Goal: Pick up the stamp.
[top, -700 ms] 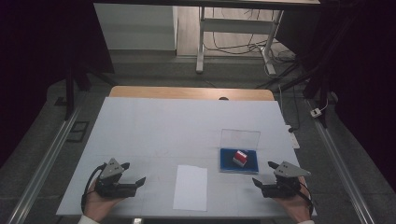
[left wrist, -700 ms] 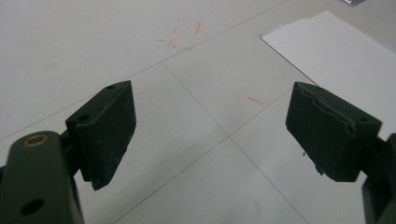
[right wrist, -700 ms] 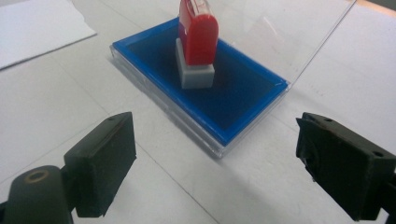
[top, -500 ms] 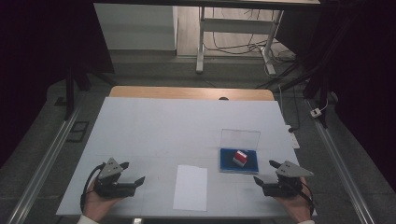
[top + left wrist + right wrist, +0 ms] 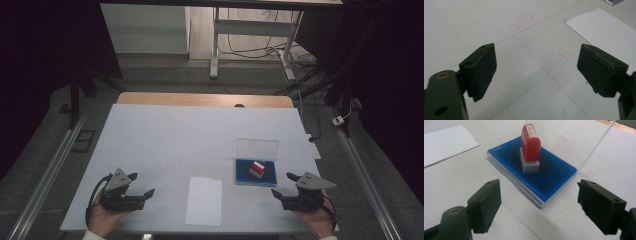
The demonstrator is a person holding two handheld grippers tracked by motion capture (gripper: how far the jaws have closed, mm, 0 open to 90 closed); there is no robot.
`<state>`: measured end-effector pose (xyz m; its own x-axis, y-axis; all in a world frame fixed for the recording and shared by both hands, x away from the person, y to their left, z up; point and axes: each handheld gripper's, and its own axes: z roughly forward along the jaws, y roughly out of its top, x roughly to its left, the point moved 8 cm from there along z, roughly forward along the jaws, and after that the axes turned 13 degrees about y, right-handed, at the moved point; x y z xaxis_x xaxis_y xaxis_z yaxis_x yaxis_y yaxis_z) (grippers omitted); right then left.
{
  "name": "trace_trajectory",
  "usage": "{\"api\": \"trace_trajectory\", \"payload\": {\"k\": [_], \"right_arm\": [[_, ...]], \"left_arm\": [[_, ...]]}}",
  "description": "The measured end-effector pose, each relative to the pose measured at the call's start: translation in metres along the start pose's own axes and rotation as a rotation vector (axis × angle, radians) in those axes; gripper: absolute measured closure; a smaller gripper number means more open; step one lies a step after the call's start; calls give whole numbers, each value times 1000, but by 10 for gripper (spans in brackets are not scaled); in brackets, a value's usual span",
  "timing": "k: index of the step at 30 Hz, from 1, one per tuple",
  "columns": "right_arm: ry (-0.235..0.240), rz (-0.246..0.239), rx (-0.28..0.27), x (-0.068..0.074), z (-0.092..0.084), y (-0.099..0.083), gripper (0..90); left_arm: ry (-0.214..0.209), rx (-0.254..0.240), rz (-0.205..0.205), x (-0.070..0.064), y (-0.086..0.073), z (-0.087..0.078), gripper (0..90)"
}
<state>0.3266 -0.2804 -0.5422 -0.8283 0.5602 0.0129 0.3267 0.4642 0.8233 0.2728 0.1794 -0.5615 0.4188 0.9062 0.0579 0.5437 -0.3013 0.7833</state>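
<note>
While both grippers rest low at the near edge of the table with nothing between their jaws, the work looks barely begun: the red stamp stands upright on its grey base in the middle of the blue ink pad, whose clear lid is tipped open behind it, and the white sheet of paper lies flat and unmarked near the front edge, between the two hands. The right gripper has its jaws spread as wide as they go, holding nothing, and points toward the ink pad just ahead of it; in the right gripper view the stamp sits a little beyond the two pads, apart from both. The left gripper is likewise wide open and empty, aimed across the bare surface toward the paper, a corner of which shows at the upper right of its own view. By my reading, everything is left to do: grasp the stamp, carry it to the sheet, press it down. The table is covered in a pale white board with faint seams and a few small red marks, a strip of wood showing at its far edge. Beyond it the room is dim, with a grey floor, metal rails at either side, a stand's legs and loose cables.
</note>
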Motion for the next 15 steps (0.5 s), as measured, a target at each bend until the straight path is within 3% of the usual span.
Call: {"api": "trace_trajectory", "payload": {"k": [15], "right_arm": [[15, -3, -12, 1, -2, 10, 206]], "left_arm": [[13, -6, 8, 2, 4, 2, 165]]}}
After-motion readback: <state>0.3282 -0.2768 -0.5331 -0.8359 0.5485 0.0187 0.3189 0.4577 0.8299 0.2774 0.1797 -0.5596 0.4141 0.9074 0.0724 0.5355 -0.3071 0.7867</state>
